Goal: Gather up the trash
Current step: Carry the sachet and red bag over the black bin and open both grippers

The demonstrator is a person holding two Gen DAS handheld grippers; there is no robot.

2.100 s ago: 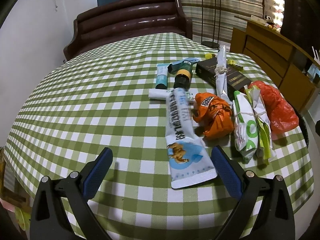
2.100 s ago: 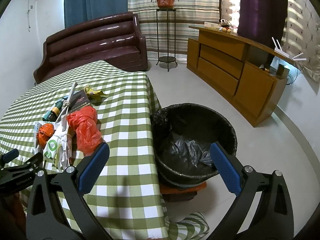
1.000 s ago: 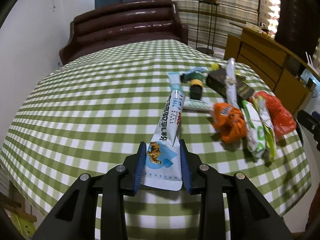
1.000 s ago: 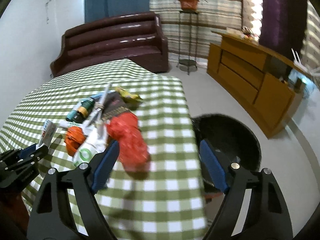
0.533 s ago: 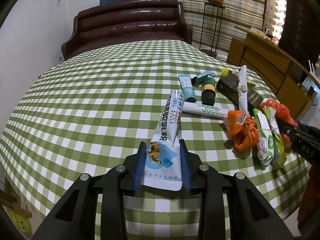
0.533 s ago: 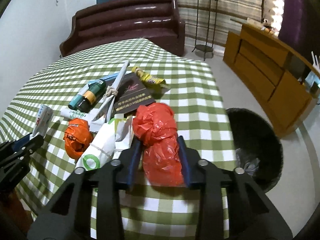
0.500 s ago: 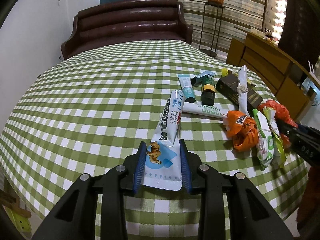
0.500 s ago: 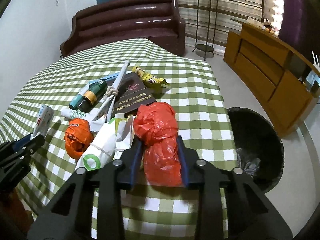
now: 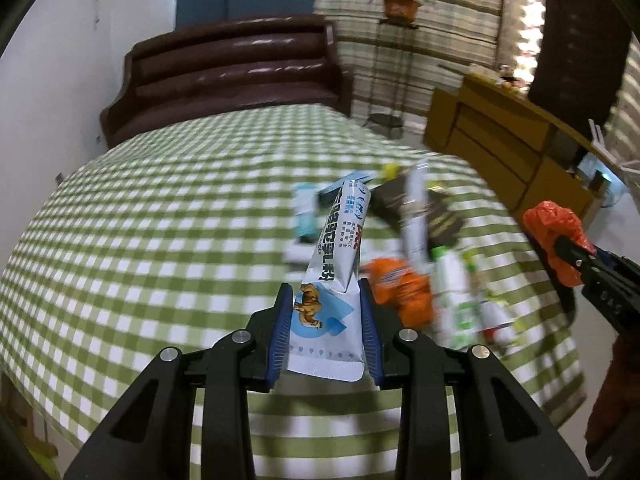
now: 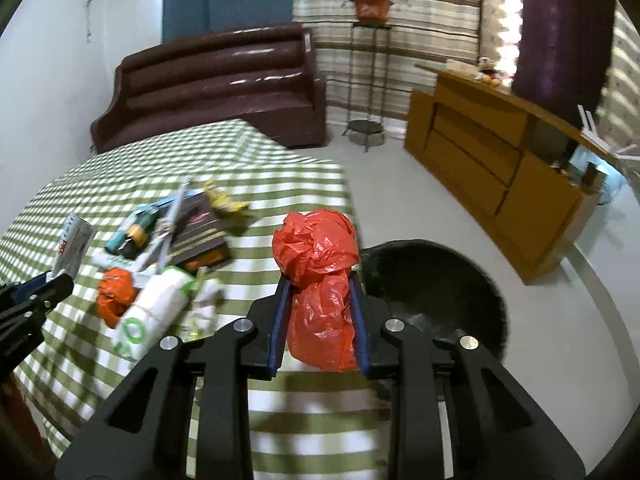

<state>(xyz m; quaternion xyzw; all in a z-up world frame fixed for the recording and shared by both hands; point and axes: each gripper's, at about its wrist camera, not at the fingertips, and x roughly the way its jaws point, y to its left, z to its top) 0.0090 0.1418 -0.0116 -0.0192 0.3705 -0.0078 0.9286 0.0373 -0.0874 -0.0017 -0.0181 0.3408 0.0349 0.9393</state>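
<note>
My left gripper [image 9: 326, 320] is shut on a long white and blue sachet [image 9: 336, 264] and holds it lifted above the green checked table [image 9: 160, 240]. My right gripper [image 10: 319, 316] is shut on a crumpled red plastic bag [image 10: 320, 276], raised above the table's right edge. The bag and right gripper also show in the left wrist view [image 9: 556, 228]. The black bin [image 10: 448, 280] stands on the floor just right of the table. More trash lies on the table: an orange bag [image 10: 116, 292], a white and green bag [image 10: 152, 312], a dark box [image 10: 200, 236], a yellow wrapper [image 10: 220, 200].
A brown sofa [image 10: 212, 88] stands behind the table. A wooden sideboard [image 10: 500, 168] runs along the right wall. A plant stand [image 10: 366, 68] is by the striped curtain. Open floor lies between the table, the bin and the sideboard.
Both grippers have lifted their loads off the table. The sachet now tilts up in the air, and the red bag has risen and moved right, nearer the bin.
</note>
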